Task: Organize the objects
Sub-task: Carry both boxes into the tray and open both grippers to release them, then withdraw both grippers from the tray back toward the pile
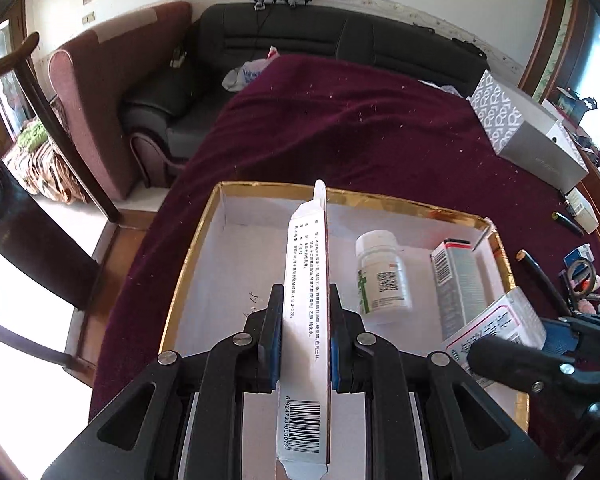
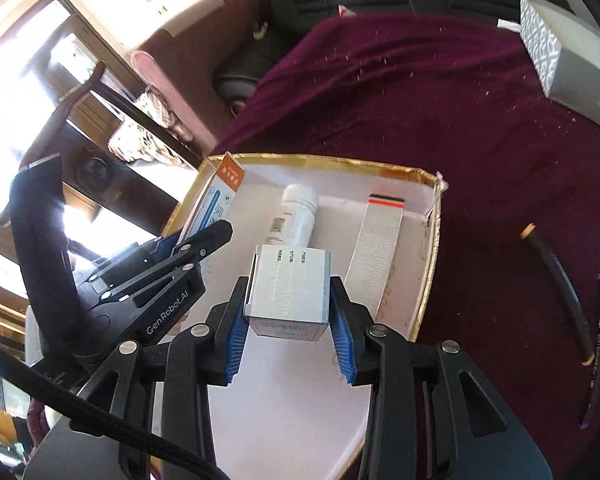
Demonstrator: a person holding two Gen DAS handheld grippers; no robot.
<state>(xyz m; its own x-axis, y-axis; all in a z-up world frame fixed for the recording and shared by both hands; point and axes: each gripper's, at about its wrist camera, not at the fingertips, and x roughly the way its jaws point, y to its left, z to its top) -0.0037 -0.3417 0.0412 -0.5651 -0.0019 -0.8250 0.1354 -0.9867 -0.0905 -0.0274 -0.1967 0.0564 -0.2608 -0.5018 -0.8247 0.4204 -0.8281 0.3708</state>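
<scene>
Left tongs [image 1: 305, 320] clamp a slim carton [image 1: 306, 320]; right tongs [image 2: 290, 316] clamp a squat (cardboard) box [image 2: 288, 292].

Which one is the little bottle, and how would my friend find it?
Start at the dark red cloth over the table, then find the shallow white cardboard box with the gold rim on it. Lying on its side inside, between the long carton held by the left gripper and a grey carton, is the small white plastic pill bottle. It is the only round thing; everything else is boxy.
</scene>
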